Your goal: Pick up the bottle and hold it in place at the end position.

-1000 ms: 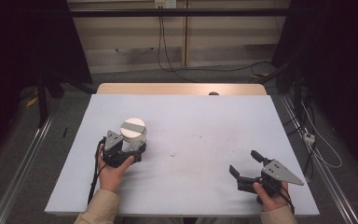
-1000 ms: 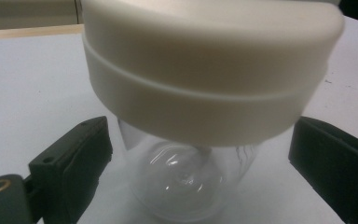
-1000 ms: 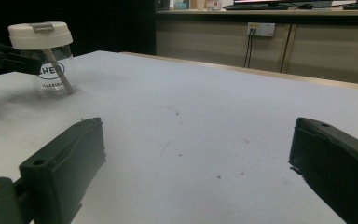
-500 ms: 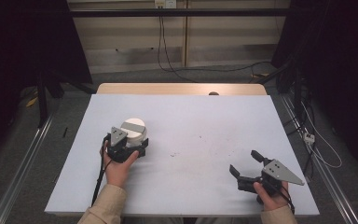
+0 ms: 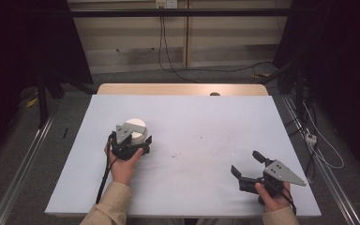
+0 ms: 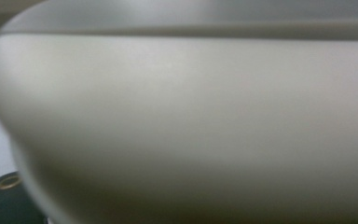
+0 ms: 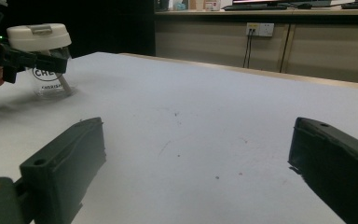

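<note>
White plastic is capping the clear jar (image 5: 134,131) that I am working on with my left gripper (image 5: 130,143), and the jar is standing upright on the pale bench (image 5: 201,140), left of centre and toward my side. In the high view I am seeing the left gripper pressed up against the near side of the jar, its grey plate overlapping the lid (image 5: 132,125) and its black jaws reaching around the body, with my left hand (image 5: 123,165) wrapped behind it and the cable (image 5: 104,176) trailing back over the bench edge. From the right gripper view the jar (image 7: 46,60) is showing dark lettering on its clear wall, and one black jaw is crossing in front of it just under the lid (image 7: 38,36); the jaws seem to be set on either side of the jar, though I cannot tell whether they are actually pinching it. The left gripper view is giving me a blurred, very close pale curved surface, apparently the lid (image 6: 186,116), with a corner of a black jaw at the bottom left. My right gripper (image 5: 249,167) is resting low at the near right of the bench, well apart from the jar, jaws spread wide with bare, lightly speckled bench surface (image 7: 205,116) between them, and my right hand (image 5: 274,197) is gripping its handle.
</note>
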`<state>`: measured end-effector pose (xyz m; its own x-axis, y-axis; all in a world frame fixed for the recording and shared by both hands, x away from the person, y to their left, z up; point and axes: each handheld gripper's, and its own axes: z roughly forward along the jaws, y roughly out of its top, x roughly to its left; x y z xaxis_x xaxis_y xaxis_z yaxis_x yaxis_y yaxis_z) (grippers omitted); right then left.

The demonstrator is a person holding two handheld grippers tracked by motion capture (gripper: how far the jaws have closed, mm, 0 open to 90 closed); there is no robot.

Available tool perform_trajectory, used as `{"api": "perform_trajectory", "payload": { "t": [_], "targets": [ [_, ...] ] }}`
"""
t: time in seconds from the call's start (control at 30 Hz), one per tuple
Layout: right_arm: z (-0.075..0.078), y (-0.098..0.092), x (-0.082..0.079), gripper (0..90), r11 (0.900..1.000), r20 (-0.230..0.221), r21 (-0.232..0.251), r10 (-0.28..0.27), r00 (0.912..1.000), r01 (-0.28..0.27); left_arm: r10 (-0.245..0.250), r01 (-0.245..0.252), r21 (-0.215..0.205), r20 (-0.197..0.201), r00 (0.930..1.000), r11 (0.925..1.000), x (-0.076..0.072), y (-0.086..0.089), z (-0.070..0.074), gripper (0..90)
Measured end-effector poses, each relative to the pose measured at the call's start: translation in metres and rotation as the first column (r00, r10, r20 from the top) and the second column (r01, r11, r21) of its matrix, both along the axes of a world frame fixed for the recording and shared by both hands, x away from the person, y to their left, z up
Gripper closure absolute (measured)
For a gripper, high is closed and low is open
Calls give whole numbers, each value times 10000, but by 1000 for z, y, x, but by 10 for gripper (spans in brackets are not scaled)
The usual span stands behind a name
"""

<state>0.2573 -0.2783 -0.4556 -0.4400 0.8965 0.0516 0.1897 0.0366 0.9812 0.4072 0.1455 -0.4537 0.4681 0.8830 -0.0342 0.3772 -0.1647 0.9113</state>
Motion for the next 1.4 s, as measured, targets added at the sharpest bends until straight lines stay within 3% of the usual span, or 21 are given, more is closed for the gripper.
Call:
{"api": "perform_trajectory", "payload": {
  "t": [0.17, 0.4, 0.87, 1.4],
  "targets": [
    [0, 0, 0, 29, 10000, 16, -8, 12, 10000, -12, 45, -46, 190, 76, 10000, 9998, 1, 1, 0, 141],
    [0, 0, 0, 29, 10000, 42, -9, 39, 10000, -39, 5, -6, 132, 67, 10000, 9999, 1, 3, 1, 175],
    [1, -1, -1, 30, 10000, 74, 21, 57, 10000, -57, -314, 316, 406, -58, 9995, 9987, -6, 11, 7, 167],
    [2, 0, -1, 30, 10000, 83, 29, 82, 9999, -82, -846, 850, 573, -99, 9964, 9947, -3, 12, 8, 184]
  ]
}}
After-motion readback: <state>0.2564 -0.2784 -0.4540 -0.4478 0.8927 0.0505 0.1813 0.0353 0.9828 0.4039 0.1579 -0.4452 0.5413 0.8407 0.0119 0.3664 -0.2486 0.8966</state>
